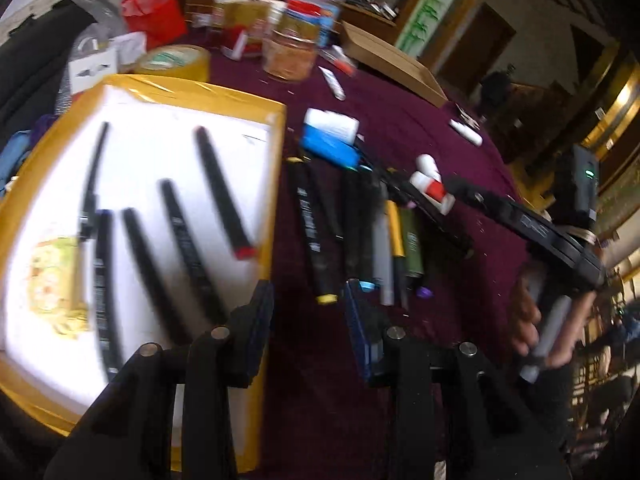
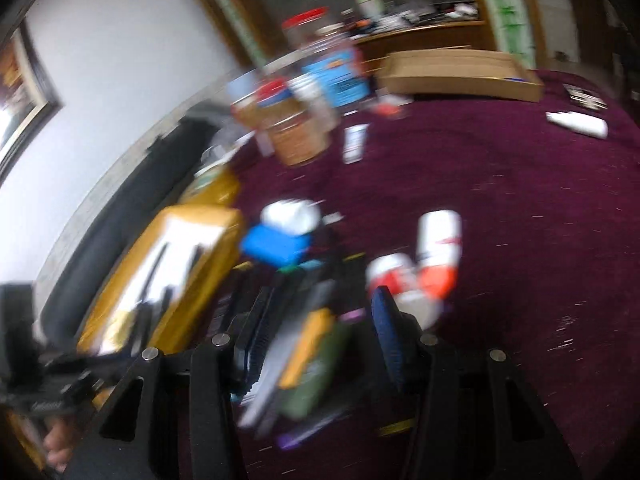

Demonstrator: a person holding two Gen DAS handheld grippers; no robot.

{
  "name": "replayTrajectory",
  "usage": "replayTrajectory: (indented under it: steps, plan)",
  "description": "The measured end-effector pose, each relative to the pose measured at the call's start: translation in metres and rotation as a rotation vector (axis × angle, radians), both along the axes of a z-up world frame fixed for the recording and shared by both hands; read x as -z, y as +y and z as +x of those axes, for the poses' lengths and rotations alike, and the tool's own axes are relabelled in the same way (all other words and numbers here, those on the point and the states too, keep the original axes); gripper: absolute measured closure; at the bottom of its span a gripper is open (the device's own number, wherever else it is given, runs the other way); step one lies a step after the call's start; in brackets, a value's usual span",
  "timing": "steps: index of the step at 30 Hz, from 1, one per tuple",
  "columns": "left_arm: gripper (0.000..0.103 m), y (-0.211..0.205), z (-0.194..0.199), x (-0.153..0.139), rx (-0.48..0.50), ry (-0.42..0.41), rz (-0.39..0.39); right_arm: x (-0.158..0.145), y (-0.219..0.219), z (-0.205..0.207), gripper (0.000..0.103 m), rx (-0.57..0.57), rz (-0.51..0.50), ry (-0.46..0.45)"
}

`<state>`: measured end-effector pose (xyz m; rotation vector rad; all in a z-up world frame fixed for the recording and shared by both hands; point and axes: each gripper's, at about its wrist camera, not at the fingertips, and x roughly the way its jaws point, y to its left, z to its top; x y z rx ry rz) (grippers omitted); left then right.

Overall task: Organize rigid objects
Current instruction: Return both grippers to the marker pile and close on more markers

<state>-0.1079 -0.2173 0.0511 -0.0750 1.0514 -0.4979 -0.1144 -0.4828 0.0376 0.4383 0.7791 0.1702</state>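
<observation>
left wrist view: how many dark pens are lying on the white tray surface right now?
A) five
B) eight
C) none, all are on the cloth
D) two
A: five dark pens lie side by side on the white surface of the yellow-edged tray; one of them has a red end. The rest of the pens sit in a loose pile on the maroon cloth beside it.
</observation>
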Motion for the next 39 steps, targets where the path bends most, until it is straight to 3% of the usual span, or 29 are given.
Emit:
replayTrajectory:
  steps: [3,5,6,14,16,30,32,35,39]
  plan:
    - [0.069,-0.014,-0.003,0.001,0.026,-0.003,0.004,0.008,-0.013,0.0,0.066,0.021,0.029,0.004]
    - [0.053,-0.023,-0.004,0.003,0.03,-0.006,0.009,0.003,-0.011,-0.003,0.066,-0.004,0.022,-0.02]
    - [0.05,-0.027,-0.003,0.004,0.027,-0.007,0.016,-0.001,-0.008,-0.004,0.066,-0.018,0.012,-0.034]
    - [0.05,-0.058,0.011,0.015,0.064,-0.001,0.068,0.02,0.007,0.008,0.077,-0.045,-0.091,0.092]
    - [0.05,-0.061,0.014,0.016,0.076,0.005,0.063,0.026,0.003,0.008,0.088,-0.043,-0.079,0.111]
    - [0.05,-0.068,0.044,0.019,0.098,0.053,0.069,0.029,0.002,0.011,0.089,-0.063,-0.062,0.118]
    - [0.055,-0.07,0.048,0.016,0.097,0.04,0.075,0.03,0.001,0.011,0.088,-0.064,-0.049,0.122]
    - [0.072,-0.073,0.059,0.015,0.1,0.051,0.082,0.03,0.001,0.01,0.088,-0.064,-0.049,0.125]
    - [0.073,-0.087,0.073,0.019,0.121,0.054,0.124,0.029,0.004,0.009,0.088,-0.064,-0.064,0.122]
